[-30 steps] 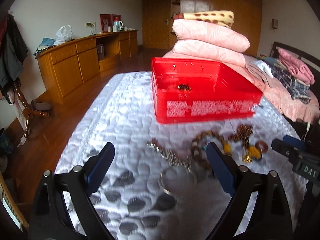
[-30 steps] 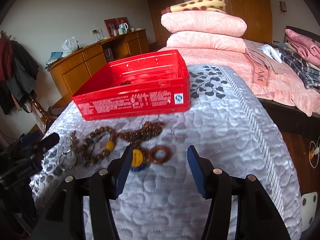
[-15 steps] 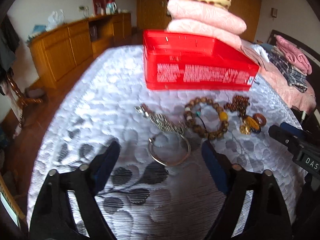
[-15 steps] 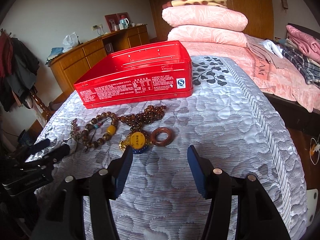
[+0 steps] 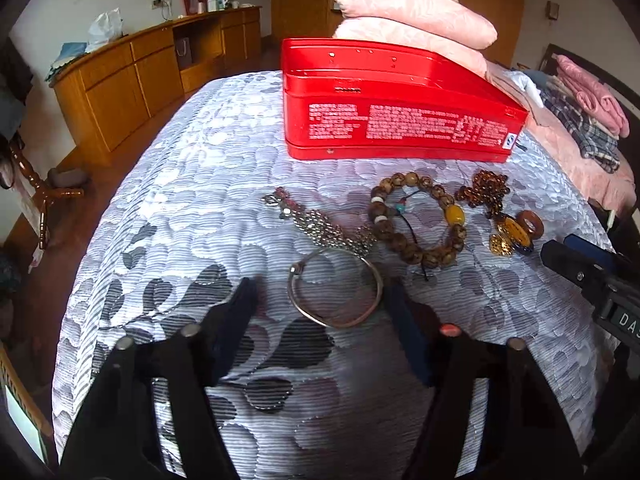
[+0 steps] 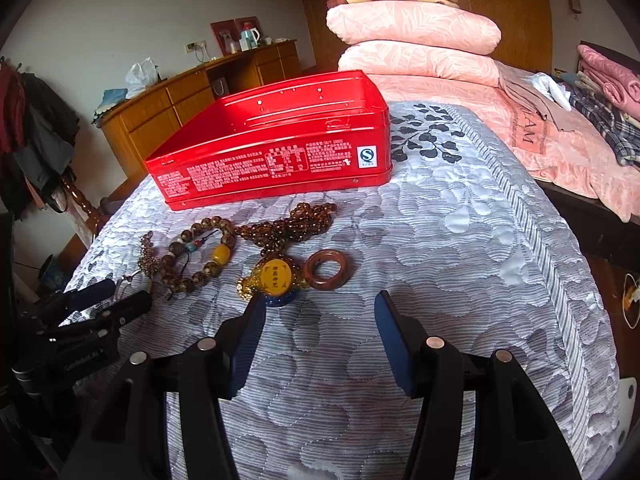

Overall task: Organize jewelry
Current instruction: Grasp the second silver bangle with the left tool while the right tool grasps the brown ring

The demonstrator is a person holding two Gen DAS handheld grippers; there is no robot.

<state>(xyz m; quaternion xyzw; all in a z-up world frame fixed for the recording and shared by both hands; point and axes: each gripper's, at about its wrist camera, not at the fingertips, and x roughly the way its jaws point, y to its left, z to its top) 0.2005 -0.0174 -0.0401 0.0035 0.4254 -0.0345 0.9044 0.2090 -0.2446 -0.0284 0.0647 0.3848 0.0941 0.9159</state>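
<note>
Closing around the silver bangle [image 5: 334, 287], the left gripper [image 5: 320, 300] has its jaws straddling the ring as it lies flat on the grey quilted bedspread [image 5: 200, 168]; the right finger already sits against the bangle's edge while the left finger stands clear of it, so nothing is pinched yet. From where I stand, that uneven contact looks like the main worry: one finger may push the thin hoop sideways across the slick fabric before the other arrives, and it could skate out or tip up on edge. The bangle also touches the silver chain [image 5: 320, 228] heaped just beyond it, so a lift might snag the chain and drag it along. A hard, round, narrow wire gives the pads little to bite on, and I judge it could twist or drop on the way to the red tin [image 5: 400, 120], which waits open farther up the bed. The right gripper [image 6: 318, 312] hovers with its jaws spread and empty, just short of the yellow pendant [image 6: 274, 276] and brown ring [image 6: 329, 269], with the wooden bead bracelet [image 6: 200, 252] and amber bead strand [image 6: 296, 220] nearby; any nudge there could tangle the pieces lying so close together.
</note>
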